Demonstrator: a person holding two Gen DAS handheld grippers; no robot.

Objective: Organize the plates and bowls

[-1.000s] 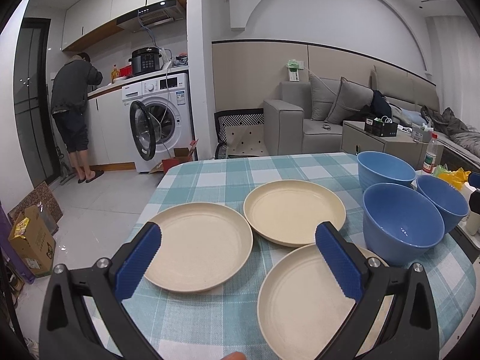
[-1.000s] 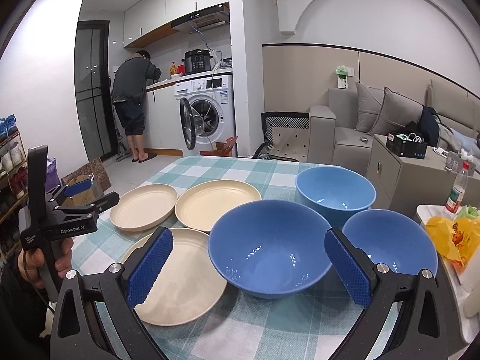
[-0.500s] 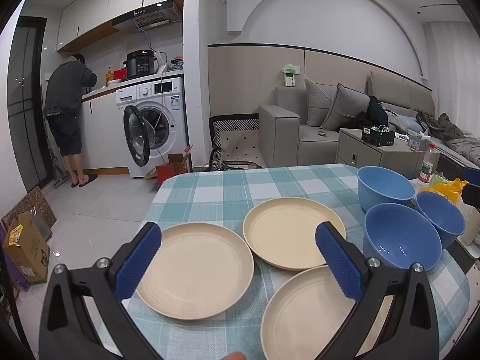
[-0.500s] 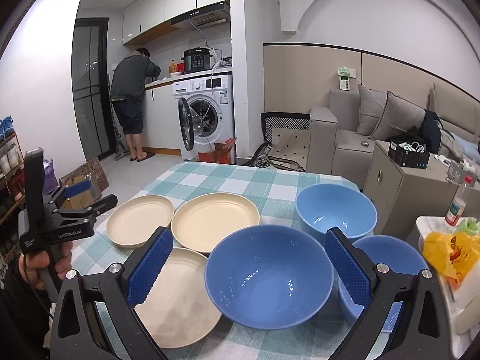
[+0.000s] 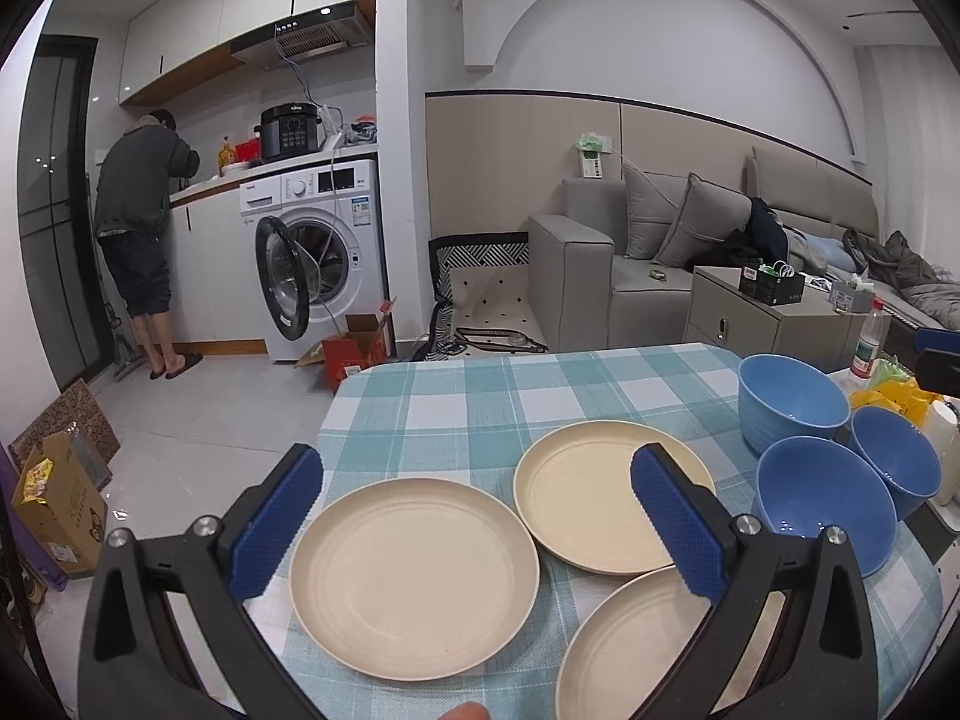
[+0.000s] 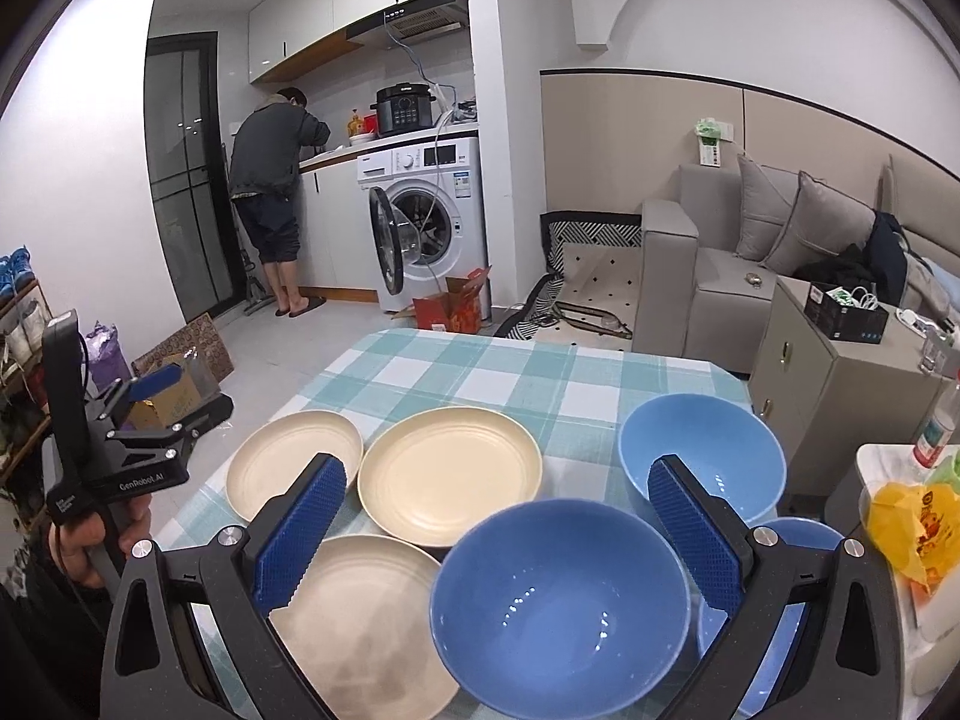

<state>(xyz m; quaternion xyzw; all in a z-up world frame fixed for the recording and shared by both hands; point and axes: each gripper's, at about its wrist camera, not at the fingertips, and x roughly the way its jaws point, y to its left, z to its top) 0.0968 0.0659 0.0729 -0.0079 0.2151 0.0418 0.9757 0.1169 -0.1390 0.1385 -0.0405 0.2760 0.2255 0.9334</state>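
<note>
Table (image 5: 480, 396) under teal checked cloth, three round cream plates (image 5: 414, 576) beside three blue bowls (image 6: 561, 606), left gripper (image 5: 477, 519) and right gripper (image 6: 495, 531) above them, fingers spread, empty.

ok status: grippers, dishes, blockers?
Left gripper, right gripper open, empty. Three cream plastic plates, three blue plastic bowls unstacked on checked tablecloth. Nothing in the way.

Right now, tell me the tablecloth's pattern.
Teal-and-white check on the tablecloth, clearest in the left wrist view.
</note>
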